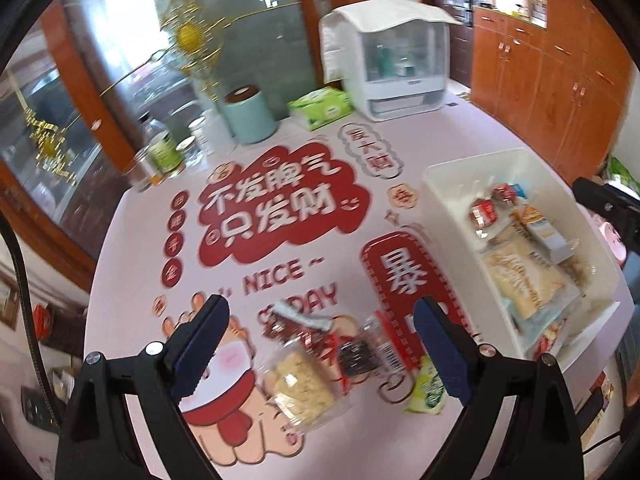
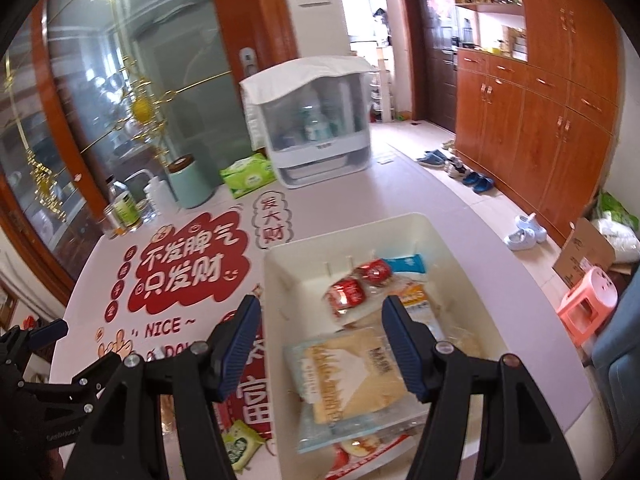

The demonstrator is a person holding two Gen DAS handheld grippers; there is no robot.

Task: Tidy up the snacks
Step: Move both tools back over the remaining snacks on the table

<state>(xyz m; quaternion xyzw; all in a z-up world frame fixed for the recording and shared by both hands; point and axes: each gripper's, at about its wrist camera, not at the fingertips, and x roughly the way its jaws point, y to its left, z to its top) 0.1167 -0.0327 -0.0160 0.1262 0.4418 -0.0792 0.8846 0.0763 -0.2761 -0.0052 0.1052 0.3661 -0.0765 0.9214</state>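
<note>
A white bin on the table holds several snack packs: two red ones, a blue one, and a large beige pack. My left gripper is open above loose snacks on the table: a clear pack with a yellow cake, a dark snack and a small green packet. My right gripper is open and empty over the bin's near end, above the beige pack.
The table wears a pink cloth with red Chinese lettering. At its far end stand a white covered cabinet, a green tissue pack, a teal canister and bottles. Wooden cupboards line the right.
</note>
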